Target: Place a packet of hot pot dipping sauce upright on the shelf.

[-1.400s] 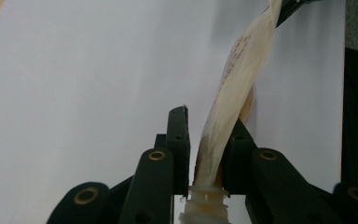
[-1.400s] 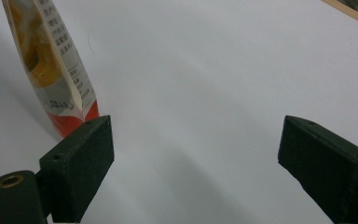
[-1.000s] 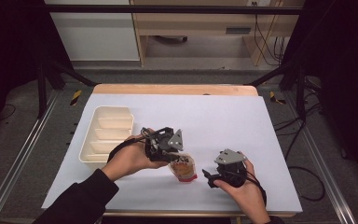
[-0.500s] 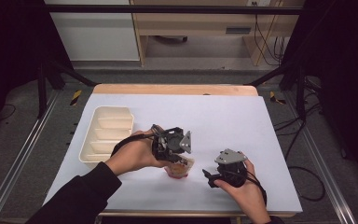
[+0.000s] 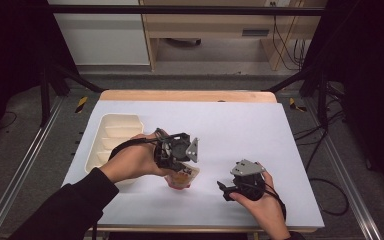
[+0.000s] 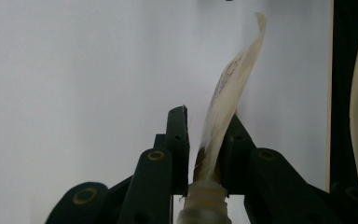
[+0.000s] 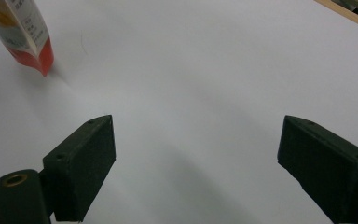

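Left gripper (image 5: 182, 172) fingers (image 6: 179, 140) are nearly closed; right gripper (image 5: 226, 189) fingers (image 7: 81, 165) are spread wide, low over the table.

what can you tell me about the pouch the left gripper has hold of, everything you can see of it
The pouch is a thin, flat sachet of glossy cream film with small dark print and a pale ribbed screw neck. The left gripper has its jaws shut on it just above that neck, and the body bends away past them. From the right gripper view its far end is red-orange with an orange picture, close over the white table.
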`<state>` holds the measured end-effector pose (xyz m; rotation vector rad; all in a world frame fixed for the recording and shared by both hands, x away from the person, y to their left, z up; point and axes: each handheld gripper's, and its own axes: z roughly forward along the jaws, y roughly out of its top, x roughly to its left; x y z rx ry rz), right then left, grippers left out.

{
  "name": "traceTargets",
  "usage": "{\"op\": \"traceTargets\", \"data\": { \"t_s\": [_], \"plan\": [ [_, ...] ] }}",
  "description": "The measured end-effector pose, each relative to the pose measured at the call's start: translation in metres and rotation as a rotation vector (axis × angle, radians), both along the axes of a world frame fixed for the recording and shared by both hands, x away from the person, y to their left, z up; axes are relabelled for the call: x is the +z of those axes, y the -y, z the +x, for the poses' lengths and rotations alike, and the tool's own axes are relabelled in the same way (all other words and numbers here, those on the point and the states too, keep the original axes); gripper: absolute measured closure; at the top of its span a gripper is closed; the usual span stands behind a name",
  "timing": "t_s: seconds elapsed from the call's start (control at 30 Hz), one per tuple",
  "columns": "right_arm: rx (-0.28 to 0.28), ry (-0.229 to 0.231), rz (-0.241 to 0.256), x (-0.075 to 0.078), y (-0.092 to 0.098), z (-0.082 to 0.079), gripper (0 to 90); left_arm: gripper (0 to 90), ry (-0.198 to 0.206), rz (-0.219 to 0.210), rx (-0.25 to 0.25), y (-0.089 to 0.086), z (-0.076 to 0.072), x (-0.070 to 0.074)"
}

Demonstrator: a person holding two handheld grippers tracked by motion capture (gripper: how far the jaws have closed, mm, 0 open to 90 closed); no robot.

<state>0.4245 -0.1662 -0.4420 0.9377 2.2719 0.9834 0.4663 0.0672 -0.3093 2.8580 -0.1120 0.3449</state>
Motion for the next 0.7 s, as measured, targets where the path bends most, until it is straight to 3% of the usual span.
{"op": "traceTargets", "data": {
  "t_s": [0.6,0.7],
  "plan": [
    [0.003,0.001,-0.007,-0.001,-0.001,0.000,11.6,76.6,0.000,-0.003,0.031,-0.031,0.007,0.009],
    [0.007,0.002,-0.008,-0.001,-0.002,0.000,11.6,76.6,0.012,-0.010,0.039,-0.038,0.009,0.016]
  ]
}}
